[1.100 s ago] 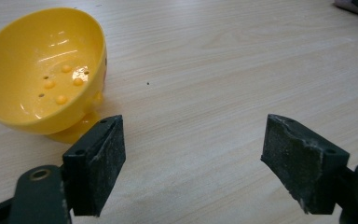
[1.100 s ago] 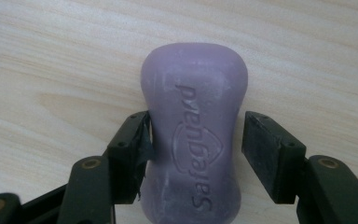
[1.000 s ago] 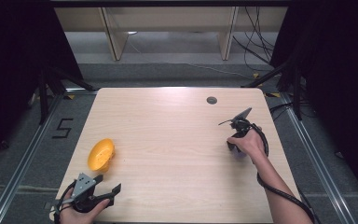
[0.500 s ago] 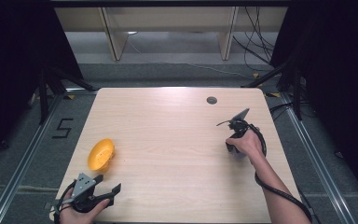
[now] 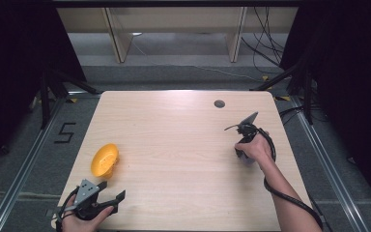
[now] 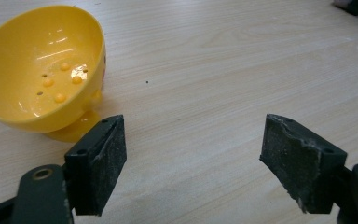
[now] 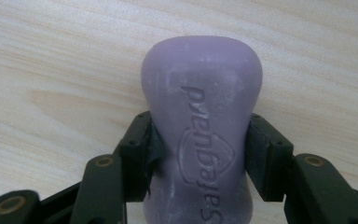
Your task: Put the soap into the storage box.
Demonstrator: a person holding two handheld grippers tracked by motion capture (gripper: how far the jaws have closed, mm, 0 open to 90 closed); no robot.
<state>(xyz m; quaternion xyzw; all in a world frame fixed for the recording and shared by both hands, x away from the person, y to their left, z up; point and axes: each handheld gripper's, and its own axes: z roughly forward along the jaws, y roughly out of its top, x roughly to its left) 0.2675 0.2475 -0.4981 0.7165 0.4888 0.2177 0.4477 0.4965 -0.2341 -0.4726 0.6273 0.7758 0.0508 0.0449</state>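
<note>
Right hand-held gripper (image 7: 198, 154) has just been closing and now clamps my purple soap bar (image 7: 200, 126) at its narrow waist, flat on the bench (image 5: 174, 145), so it won't slip. Left hand-held gripper (image 6: 191, 163) waits, jaws apart, beside the tilted yellow bowl (image 6: 42, 70), ready to steady it, I judge.

The high view looks forward and down from above the near edge of the pale wooden table (image 5: 183, 145). Both gripper views sit close, low over its boards. The left one shares the glossy yellow plastic bowl (image 6: 42, 70) at its upper left with the high view's lower left.
</note>
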